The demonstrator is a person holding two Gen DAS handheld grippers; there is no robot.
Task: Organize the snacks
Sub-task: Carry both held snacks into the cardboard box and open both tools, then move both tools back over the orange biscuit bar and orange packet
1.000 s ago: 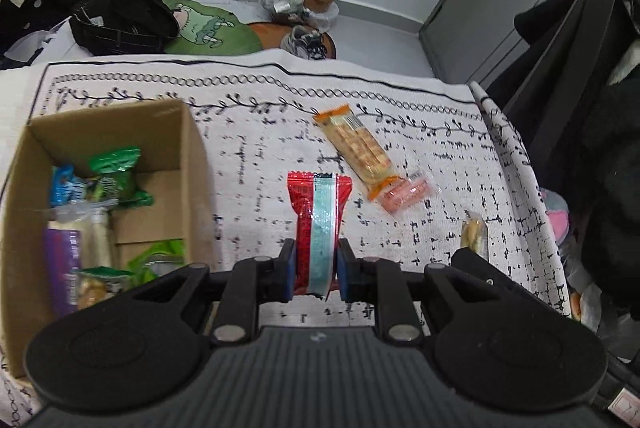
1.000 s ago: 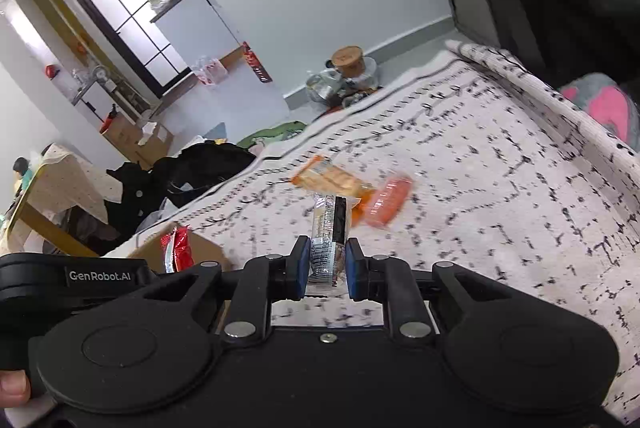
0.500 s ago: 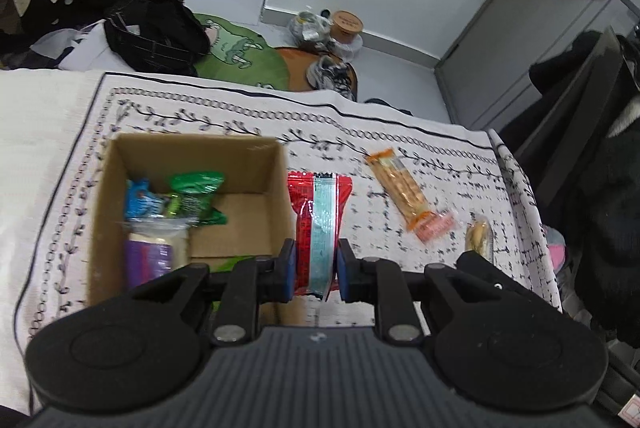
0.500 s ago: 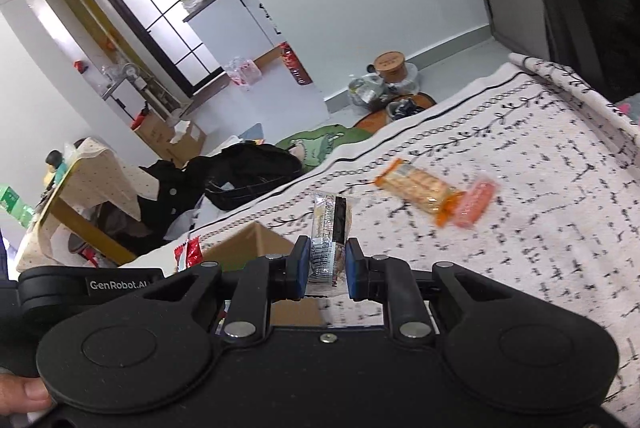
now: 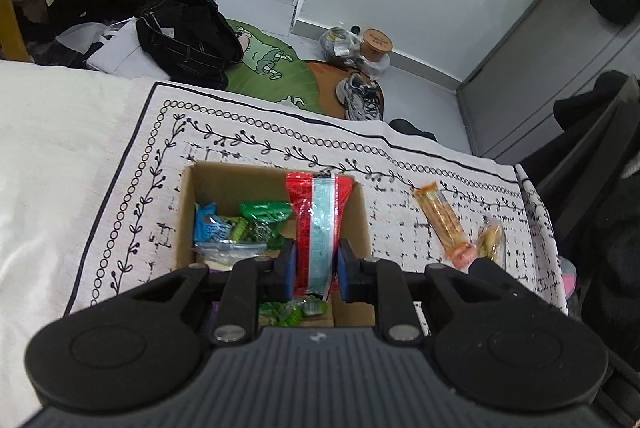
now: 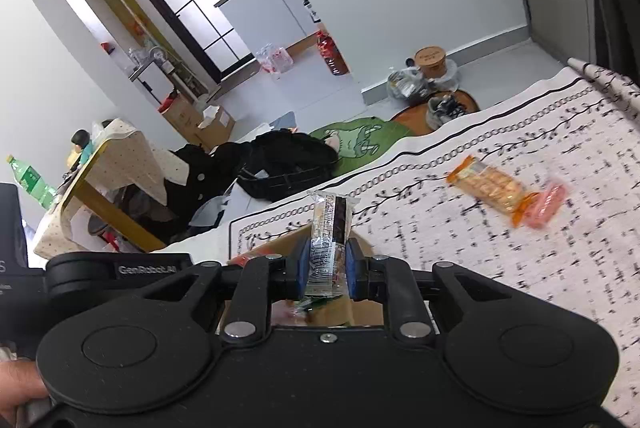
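Observation:
My left gripper (image 5: 314, 270) is shut on a red snack packet (image 5: 316, 224) with a pale blue stripe, held upright over the right part of an open cardboard box (image 5: 185, 212). Inside the box lie blue and green snack bags (image 5: 240, 222). My right gripper (image 6: 325, 270) is shut on a clear-wrapped snack bar (image 6: 328, 232) with black print, above the same box's edge (image 6: 280, 242). On the patterned cloth (image 6: 460, 228) to the right lie an orange cracker pack (image 5: 440, 220), a pink snack (image 6: 546, 206) and a small yellow snack (image 5: 490, 238).
The cloth-covered surface ends at a far edge; beyond it the floor holds a black bag (image 5: 188, 40), a green mat (image 5: 268, 64), a shoe (image 5: 358, 98) and containers. A dark chair (image 5: 592, 164) stands at the right. A hand (image 6: 16, 388) holds the left gripper's body.
Both grippers moved left and rose slightly with their snacks. The box shifted from the left of the left wrist view to under the red packet; the loose snacks slid right.

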